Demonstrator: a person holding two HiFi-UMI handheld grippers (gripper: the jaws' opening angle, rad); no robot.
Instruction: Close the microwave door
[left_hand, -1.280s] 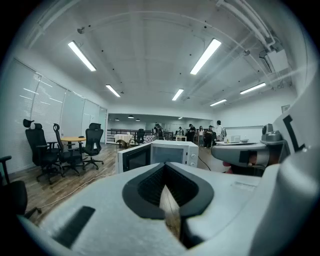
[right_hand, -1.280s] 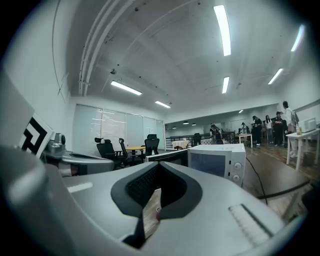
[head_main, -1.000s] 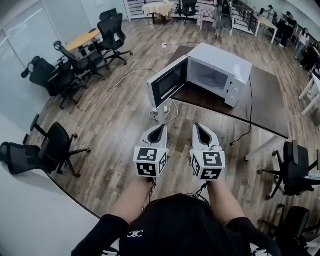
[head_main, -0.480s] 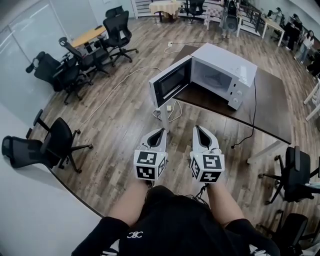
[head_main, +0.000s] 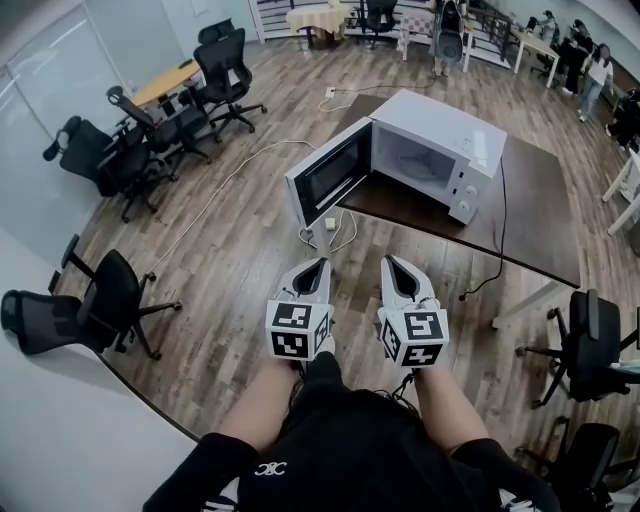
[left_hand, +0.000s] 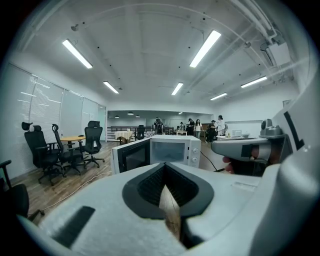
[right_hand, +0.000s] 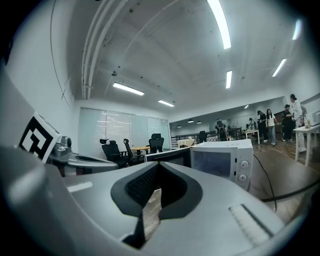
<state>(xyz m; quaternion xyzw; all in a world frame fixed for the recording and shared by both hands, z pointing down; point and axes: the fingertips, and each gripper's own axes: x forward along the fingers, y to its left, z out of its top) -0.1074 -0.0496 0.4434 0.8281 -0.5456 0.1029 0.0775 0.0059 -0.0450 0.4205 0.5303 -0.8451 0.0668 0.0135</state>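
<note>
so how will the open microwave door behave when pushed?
The microwave door stands wide open, hinged at the cavity's left side, so it should swing as one rigid panel, likely lightly. It overhangs the table edge; nothing seems to block its arc. The microwave sits near that edge, so a hard shove might slide it.

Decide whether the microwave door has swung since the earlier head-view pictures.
No. The microwave door stands wide open, swung out to the left, at about the same angle to the microwave body as before.
</note>
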